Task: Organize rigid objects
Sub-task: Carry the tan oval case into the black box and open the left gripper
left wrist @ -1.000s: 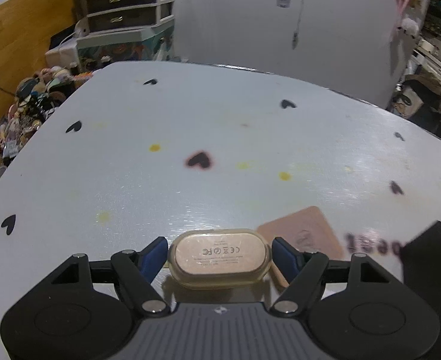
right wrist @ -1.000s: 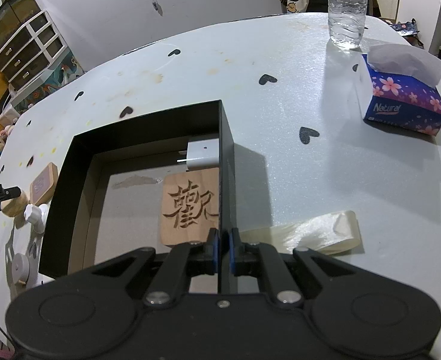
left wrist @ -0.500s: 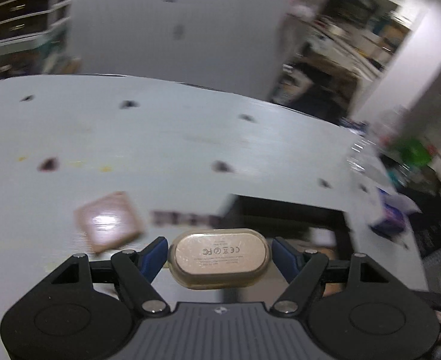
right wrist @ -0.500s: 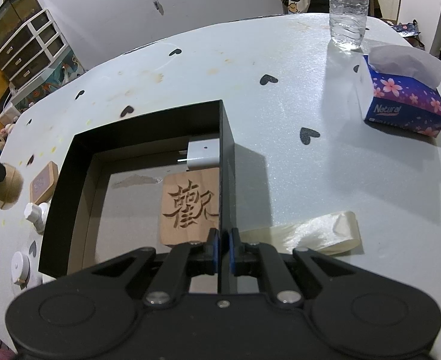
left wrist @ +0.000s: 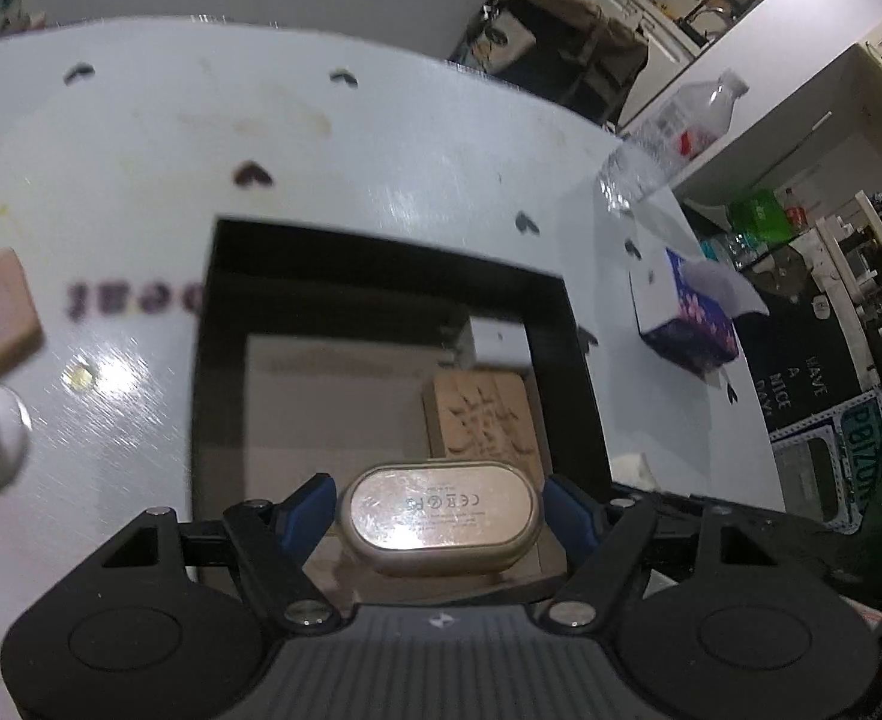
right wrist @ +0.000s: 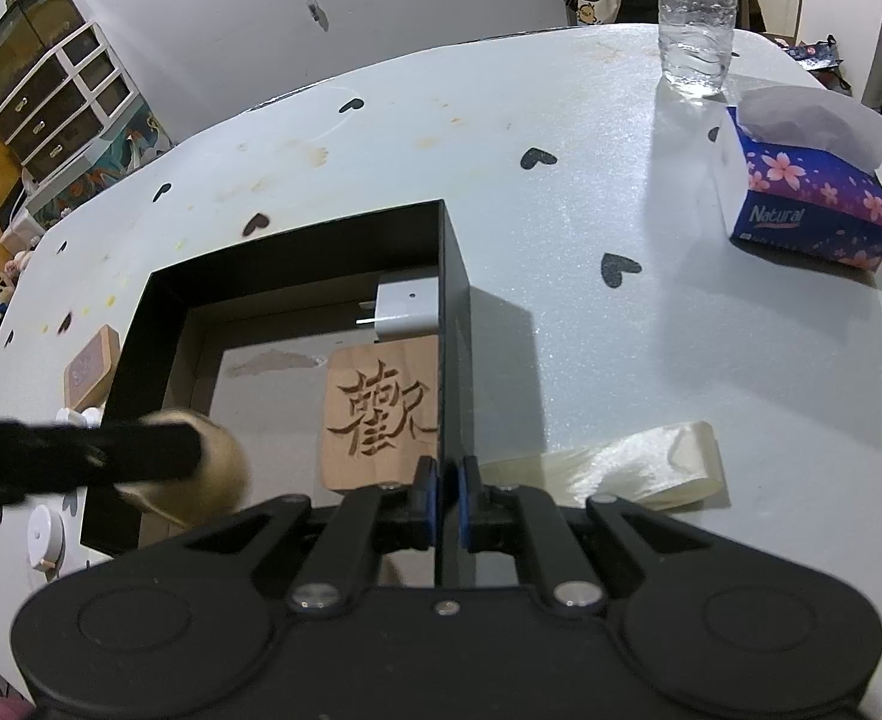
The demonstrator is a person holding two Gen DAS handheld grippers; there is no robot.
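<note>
My left hand-held gripper point(left wrist: 438, 513) is clamped end-to-end on the smooth, rigid oval case point(left wrist: 441, 516) — light, likely slippery — right one point(right wrist: 448, 501) pinching the black box point(right wrist: 450, 276) wall.

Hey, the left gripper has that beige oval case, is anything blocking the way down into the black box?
Nothing visible does. The left gripper holds the oval case over the black box, whose top is open. The carved wooden tile and white charger lie along the box's right wall, leaving its bare cardboard floor beside them free.
</note>
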